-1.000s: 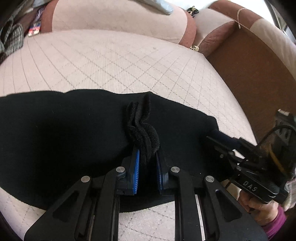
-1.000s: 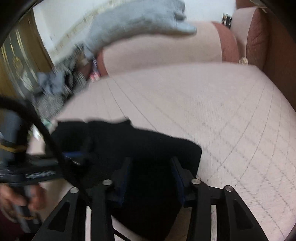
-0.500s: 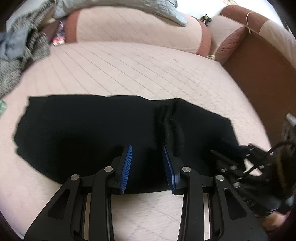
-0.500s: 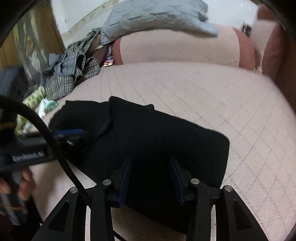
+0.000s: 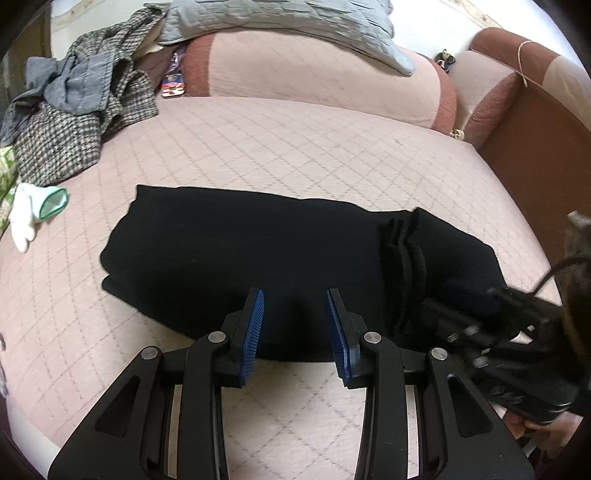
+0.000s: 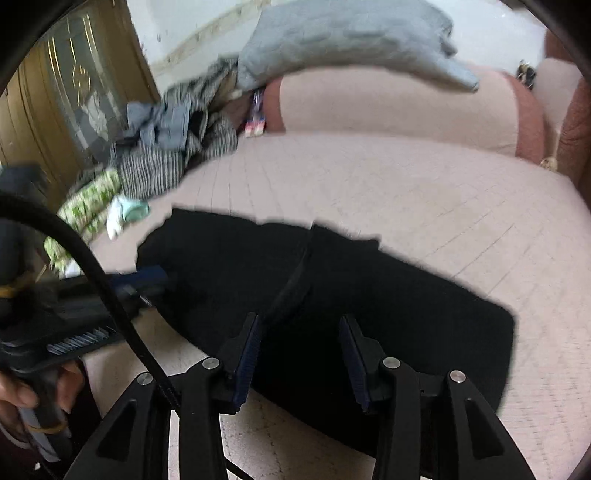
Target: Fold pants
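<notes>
Black pants lie folded in a long flat strip on the pink quilted sofa seat. A bunched ridge of cloth crosses them near the right end. My left gripper is open and empty, just above the pants' near edge. My right gripper is open and empty, over the pants near their fold seam. In the left wrist view the right gripper shows blurred at the pants' right end. In the right wrist view the left gripper shows at the pants' left end.
A heap of checked and grey clothes lies at the back left. A white sock with a green cuff lies left of the pants. A grey quilted pillow rests on the backrest. The brown armrest bounds the right side.
My left gripper let go of the bunched cloth, opened and pulled back and up. My right gripper also drew back, so the whole folded strip now shows.
</notes>
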`<state>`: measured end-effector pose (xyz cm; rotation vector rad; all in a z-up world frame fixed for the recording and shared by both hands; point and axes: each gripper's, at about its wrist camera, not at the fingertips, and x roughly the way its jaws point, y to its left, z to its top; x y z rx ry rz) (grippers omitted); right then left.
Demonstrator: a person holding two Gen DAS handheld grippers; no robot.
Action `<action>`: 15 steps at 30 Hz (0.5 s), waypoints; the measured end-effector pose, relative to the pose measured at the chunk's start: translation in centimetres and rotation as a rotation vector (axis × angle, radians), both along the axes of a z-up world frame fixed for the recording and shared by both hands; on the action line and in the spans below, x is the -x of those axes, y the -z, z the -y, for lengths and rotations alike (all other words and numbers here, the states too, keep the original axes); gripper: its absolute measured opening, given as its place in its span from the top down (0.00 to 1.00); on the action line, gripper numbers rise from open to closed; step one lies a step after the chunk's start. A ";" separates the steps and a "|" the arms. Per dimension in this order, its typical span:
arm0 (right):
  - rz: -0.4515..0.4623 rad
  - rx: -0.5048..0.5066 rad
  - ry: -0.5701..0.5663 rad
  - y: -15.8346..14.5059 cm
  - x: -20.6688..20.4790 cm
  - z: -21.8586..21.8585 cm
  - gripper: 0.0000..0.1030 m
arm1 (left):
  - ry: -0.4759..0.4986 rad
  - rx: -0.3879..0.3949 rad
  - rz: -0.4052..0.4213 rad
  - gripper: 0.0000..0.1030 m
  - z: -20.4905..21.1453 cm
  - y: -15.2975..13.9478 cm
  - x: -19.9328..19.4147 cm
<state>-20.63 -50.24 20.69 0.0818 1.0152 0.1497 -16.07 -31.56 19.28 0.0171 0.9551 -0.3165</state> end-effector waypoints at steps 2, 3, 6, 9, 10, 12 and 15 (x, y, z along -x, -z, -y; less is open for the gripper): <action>0.011 0.012 -0.003 0.0 0.2 -0.4 0.59 | -0.016 0.001 0.000 0.67 -0.6 0.0 0.1; 0.018 0.001 -0.009 -0.4 0.1 -0.6 0.59 | -0.024 0.000 0.003 0.67 -0.8 0.0 0.1; 0.042 -0.027 -0.022 -1.6 0.0 -0.9 0.59 | -0.052 0.003 0.007 0.67 -1.7 0.1 -0.1; 0.079 -0.014 -0.052 -2.6 -0.3 -1.8 0.58 | -0.073 0.012 0.006 0.67 -2.3 0.2 -0.2; 0.085 -0.016 -0.060 -2.8 -0.5 -2.2 0.57 | -0.076 0.013 0.008 0.67 -2.5 0.2 -0.2; 0.086 -0.018 -0.070 -2.9 -0.9 -2.9 0.55 | -0.082 0.018 0.011 0.67 -2.7 0.3 -0.2; 0.081 -0.012 -0.079 -2.8 -1.5 -3.7 0.55 | -0.089 0.032 0.006 0.67 -3.2 0.5 -0.3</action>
